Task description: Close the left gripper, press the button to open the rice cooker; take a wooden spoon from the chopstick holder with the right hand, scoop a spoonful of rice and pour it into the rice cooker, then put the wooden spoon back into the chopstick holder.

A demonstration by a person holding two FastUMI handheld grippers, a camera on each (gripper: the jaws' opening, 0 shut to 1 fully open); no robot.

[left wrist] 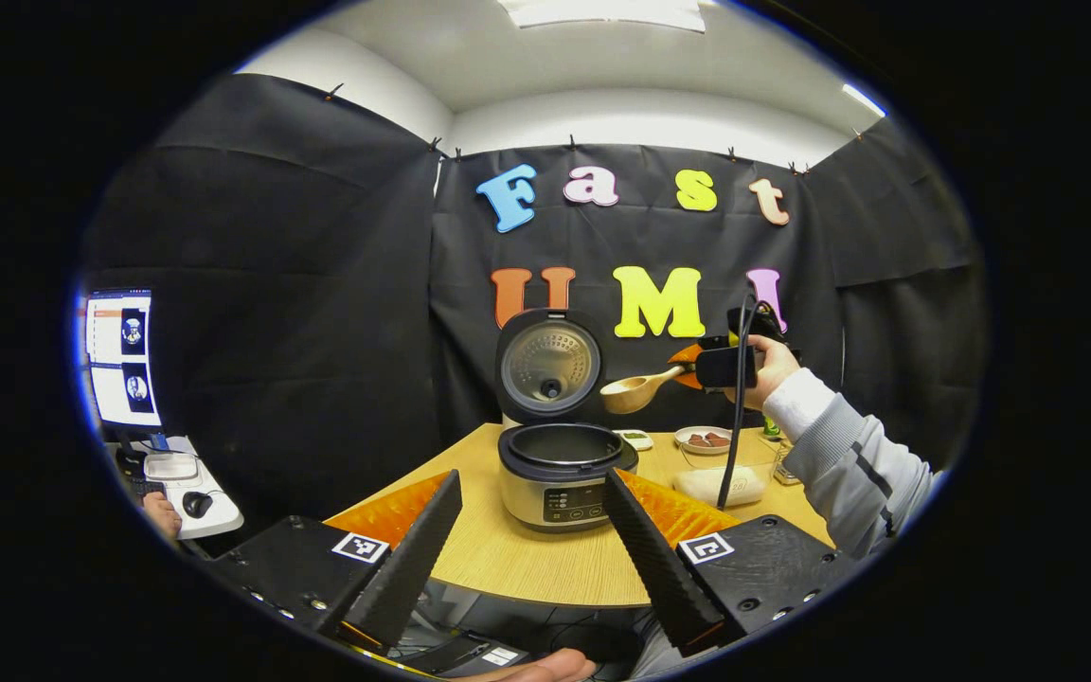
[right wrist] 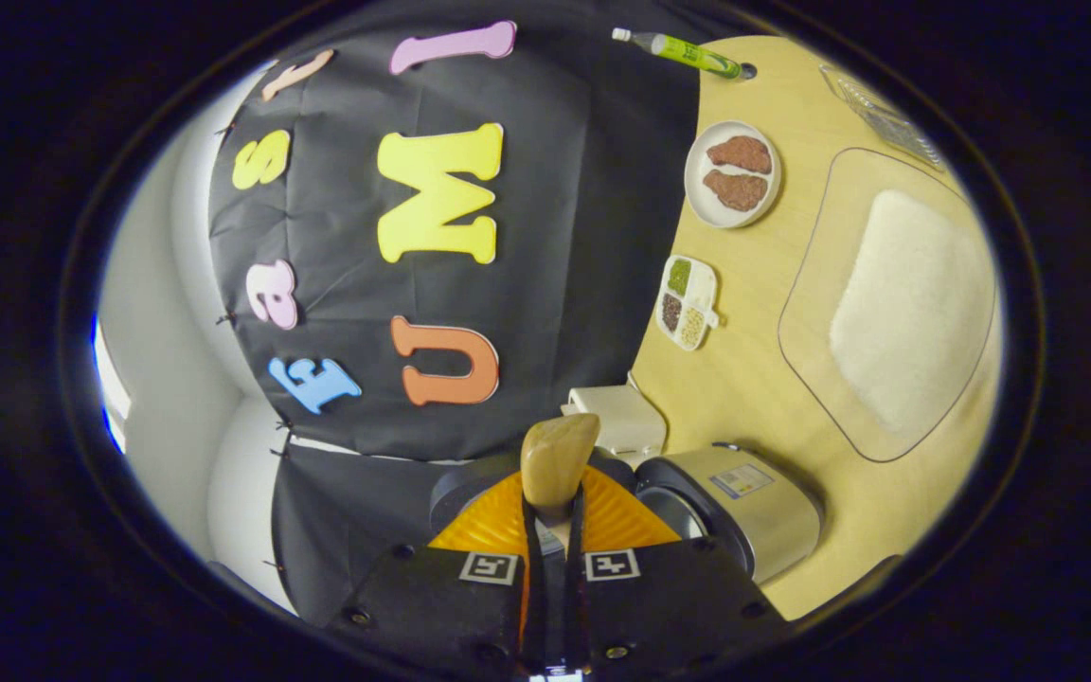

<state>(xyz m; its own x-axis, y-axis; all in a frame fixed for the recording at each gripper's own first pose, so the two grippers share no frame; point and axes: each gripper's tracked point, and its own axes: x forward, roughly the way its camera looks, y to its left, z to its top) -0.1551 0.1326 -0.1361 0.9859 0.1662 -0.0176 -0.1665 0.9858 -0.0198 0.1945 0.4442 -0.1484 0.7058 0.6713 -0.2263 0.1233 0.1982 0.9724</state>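
Lid up, spoon in the air: the cooker [left wrist: 564, 474] stands open at the near edge of the surface [left wrist: 527, 559], its lid [left wrist: 547, 365] tipped back and the inner pot [left wrist: 564, 443] exposed, so the button press looks done. The left gripper [left wrist: 531, 540] hangs low in front of the cooker, its fingers [left wrist: 413, 559] spread wide apart and holding nothing.

Across the surface, a hand [left wrist: 773, 369] in a grey sleeve holds the right gripper [left wrist: 697, 365] up beside the raised lid. Its fingers are clamped together on the handle of the wooden spoon [left wrist: 635, 390], whose bowl points toward the cooker, above and just right of the pot. In the right gripper view the spoon [right wrist: 557, 459] juts straight out from the right gripper [right wrist: 553, 540], rolled on its side, with the cooker [right wrist: 744, 507] close below it.

Whether the spoon carries rice cannot be told from either view; the roll of the gripper suggests the pour is under way or just finished. The rice [right wrist: 910, 308] lies heaped in a clear tub [right wrist: 815, 322] beyond the cooker, near a plate [right wrist: 733, 172] of meat, a small divided dish [right wrist: 688, 301] and a green bottle [right wrist: 688, 52].

Still to come, by this reading: finishing the pour and returning the spoon to the chopstick holder.
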